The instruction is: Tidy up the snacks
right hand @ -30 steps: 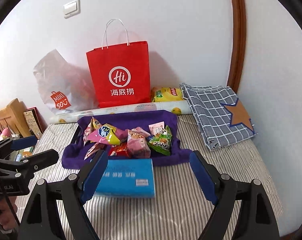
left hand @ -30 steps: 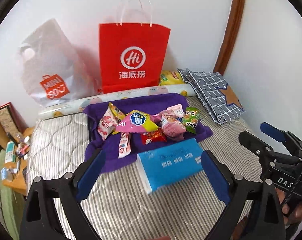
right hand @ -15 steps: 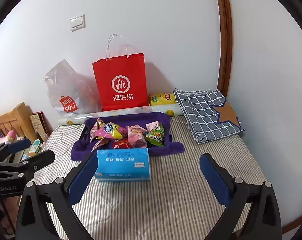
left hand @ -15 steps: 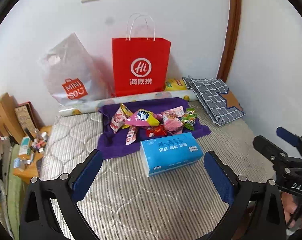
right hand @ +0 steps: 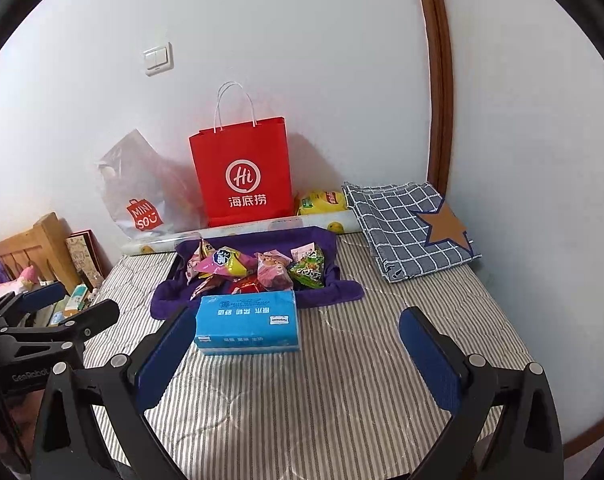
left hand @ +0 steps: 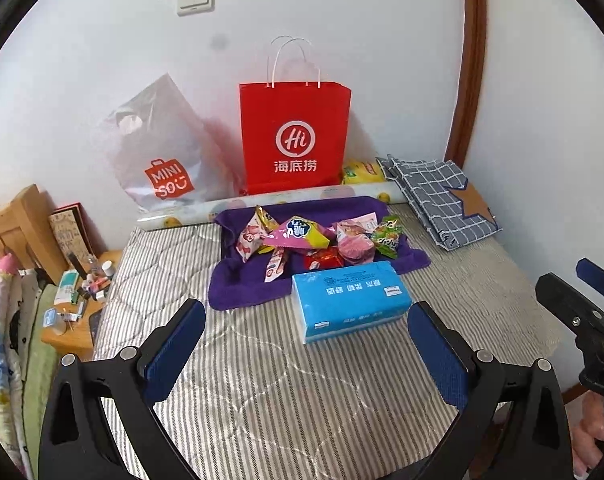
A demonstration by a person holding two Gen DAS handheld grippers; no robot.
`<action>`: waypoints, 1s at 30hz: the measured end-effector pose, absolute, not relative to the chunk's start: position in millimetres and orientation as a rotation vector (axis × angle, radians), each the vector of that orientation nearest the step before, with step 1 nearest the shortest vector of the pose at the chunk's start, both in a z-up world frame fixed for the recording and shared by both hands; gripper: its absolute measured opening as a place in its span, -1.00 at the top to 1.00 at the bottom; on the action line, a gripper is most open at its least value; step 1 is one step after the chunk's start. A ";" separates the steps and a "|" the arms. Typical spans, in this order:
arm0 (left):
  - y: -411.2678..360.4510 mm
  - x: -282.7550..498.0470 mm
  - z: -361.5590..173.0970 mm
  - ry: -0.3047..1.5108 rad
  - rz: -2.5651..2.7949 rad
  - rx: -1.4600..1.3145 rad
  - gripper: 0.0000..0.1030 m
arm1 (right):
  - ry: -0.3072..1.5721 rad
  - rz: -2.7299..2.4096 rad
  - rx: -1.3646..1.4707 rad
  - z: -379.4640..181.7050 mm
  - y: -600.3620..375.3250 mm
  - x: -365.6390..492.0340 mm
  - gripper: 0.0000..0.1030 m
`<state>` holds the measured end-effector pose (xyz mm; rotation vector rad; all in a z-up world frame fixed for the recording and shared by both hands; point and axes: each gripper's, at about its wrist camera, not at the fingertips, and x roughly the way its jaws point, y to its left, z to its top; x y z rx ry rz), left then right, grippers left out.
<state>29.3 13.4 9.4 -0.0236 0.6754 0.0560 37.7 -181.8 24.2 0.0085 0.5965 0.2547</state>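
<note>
The snacks (right hand: 257, 268) lay heaped on a purple cloth (right hand: 342, 290) on the bed (right hand: 342, 380), far beyond both released, empty claws: left claw (left hand: 306, 352), right claw (right hand: 297, 354).

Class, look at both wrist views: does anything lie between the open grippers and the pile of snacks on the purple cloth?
Yes. The blue tissue pack lies on the striped mattress, directly before the snacks, between them and both grippers, left and right.
</note>
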 end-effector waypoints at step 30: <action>10.3 21.5 4.8 0.679 0.051 -0.028 -0.95 | 0.576 0.274 0.019 27.0 -180.0 25.5 -0.99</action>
